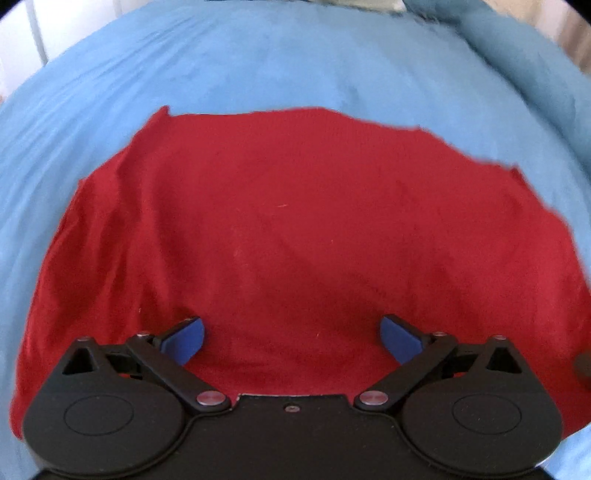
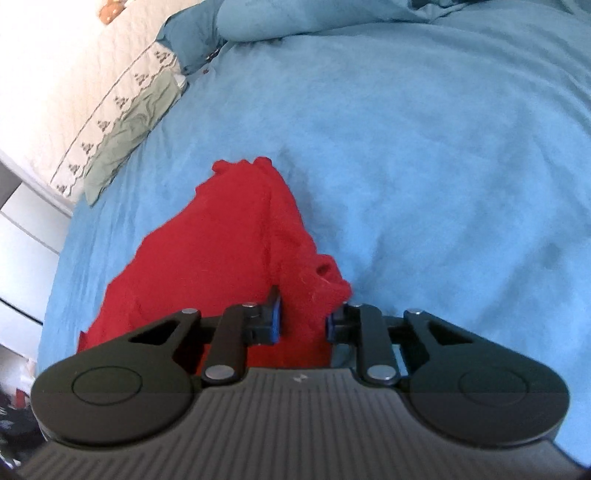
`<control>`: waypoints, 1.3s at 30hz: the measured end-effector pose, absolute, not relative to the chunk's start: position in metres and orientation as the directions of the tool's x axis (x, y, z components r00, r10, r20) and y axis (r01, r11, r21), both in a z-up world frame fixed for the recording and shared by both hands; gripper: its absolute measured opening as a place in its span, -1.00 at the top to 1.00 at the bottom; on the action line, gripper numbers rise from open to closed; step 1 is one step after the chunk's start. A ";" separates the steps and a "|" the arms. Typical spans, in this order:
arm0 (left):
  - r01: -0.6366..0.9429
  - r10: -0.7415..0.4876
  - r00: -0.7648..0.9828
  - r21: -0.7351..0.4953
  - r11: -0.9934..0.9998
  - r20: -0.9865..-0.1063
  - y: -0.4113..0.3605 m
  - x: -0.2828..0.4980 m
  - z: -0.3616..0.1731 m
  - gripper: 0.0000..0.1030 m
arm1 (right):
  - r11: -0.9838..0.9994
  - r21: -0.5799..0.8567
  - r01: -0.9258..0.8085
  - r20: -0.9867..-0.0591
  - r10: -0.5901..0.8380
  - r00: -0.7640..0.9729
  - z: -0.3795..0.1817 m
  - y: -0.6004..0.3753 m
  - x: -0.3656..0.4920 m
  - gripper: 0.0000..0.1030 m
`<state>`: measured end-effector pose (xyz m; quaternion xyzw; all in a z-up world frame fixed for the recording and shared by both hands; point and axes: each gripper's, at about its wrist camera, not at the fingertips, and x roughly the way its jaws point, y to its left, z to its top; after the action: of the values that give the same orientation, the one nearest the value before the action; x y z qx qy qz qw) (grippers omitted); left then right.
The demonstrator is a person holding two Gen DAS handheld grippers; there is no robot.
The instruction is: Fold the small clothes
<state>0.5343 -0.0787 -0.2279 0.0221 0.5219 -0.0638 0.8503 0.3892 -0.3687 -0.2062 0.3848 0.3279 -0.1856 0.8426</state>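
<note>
A red garment (image 1: 295,229) lies spread on the blue bedcover (image 1: 258,66). My left gripper (image 1: 293,338) hovers over its near part, jaws wide open and empty. In the right wrist view the same red garment (image 2: 207,251) runs away from me with a rumpled edge on the right. My right gripper (image 2: 303,325) has its blue pads (image 2: 274,321) closed on a thick bunch of this red cloth at its near right edge.
A blue duvet roll (image 2: 295,18) lies at the far side of the bed. A white quilt with a patterned border (image 2: 92,92) and a green cloth (image 2: 136,122) lie at the left. White furniture (image 2: 22,236) stands beside the bed.
</note>
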 end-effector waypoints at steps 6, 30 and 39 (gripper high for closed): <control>0.116 -0.117 0.428 -0.074 0.990 -0.896 -0.052 0.543 -0.198 -0.93 | 0.658 0.567 0.495 -0.643 -0.022 0.765 -0.156 -0.342 0.406 0.40; -0.126 0.010 0.418 -0.047 0.991 -0.909 0.207 0.471 -0.187 -0.94 | 0.828 0.469 -0.309 -0.593 0.554 0.584 -0.166 -0.058 0.488 0.59; -0.124 0.003 0.445 -0.058 0.991 -0.895 0.200 0.470 -0.170 -0.94 | 0.831 0.170 -0.530 -0.751 0.457 0.476 -0.191 -0.014 0.475 0.58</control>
<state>0.4699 0.2002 -0.1700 -0.0577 0.5253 0.0374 0.8481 0.4749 -0.0140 -0.1906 -0.0431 0.4234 0.2877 0.8580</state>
